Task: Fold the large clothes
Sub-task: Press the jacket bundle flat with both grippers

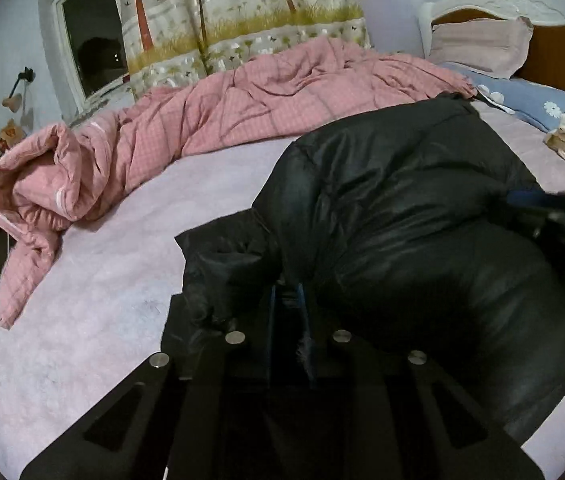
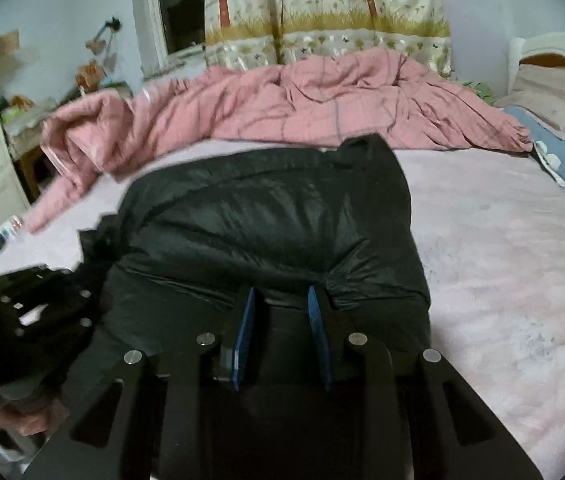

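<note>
Over on the left, the left gripper [image 1: 287,300] has its blue pads pinched almost together on a thin bit of the black puffer jacket [image 1: 402,208] near its left edge, close to the near edge of the bed [image 1: 122,280]. That bite looks shallow: slick shell fabric, and a lift could pull it straight out from between the pads. A loose dark flap [image 1: 222,256] sits just left of the grip and may trail or fold the wrong way.

Across the middle, the jacket lies bunched on the pink sheet, its far end almost at the pink quilt [image 2: 302,96] heaped along the far edge. A long sweep could drag it into that quilt.

On the right, the right gripper [image 2: 280,312] is closed partway on a fat roll of padding at the jacket's near edge. Puffy fill compresses and can creep out; uneven lifting between the two hands would skew the fold.
</note>
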`<state>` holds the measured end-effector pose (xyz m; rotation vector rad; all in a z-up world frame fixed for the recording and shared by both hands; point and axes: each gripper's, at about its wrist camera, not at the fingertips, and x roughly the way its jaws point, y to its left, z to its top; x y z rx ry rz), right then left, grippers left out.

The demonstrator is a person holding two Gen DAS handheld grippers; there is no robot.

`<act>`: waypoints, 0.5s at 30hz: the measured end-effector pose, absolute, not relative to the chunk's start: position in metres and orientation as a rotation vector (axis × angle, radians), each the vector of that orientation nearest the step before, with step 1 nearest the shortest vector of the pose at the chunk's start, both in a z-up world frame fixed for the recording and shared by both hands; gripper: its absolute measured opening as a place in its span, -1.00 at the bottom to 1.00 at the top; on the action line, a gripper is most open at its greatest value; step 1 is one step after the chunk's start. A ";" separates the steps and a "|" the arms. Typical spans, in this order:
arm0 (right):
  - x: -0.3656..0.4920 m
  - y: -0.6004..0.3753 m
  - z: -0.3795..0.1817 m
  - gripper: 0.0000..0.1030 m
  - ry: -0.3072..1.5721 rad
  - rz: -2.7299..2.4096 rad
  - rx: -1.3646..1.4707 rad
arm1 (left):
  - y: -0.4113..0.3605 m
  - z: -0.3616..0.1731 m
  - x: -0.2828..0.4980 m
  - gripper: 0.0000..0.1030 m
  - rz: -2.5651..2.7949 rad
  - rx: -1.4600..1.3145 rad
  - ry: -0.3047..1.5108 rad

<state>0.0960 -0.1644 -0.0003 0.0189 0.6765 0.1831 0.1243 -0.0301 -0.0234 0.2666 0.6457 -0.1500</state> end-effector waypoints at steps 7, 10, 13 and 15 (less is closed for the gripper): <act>0.102 -0.159 -0.011 -0.43 0.705 0.161 -0.030 | -0.025 -0.031 0.132 -0.76 -0.171 0.221 0.686; 0.102 -0.159 -0.011 -0.43 0.709 0.160 -0.031 | -0.025 -0.031 0.133 -0.76 -0.172 0.219 0.691; 0.102 -0.159 -0.011 -0.43 0.710 0.159 -0.032 | -0.026 -0.031 0.134 -0.76 -0.167 0.228 0.688; 0.103 -0.160 -0.012 -0.43 0.709 0.158 -0.033 | -0.027 -0.031 0.134 -0.76 -0.165 0.230 0.689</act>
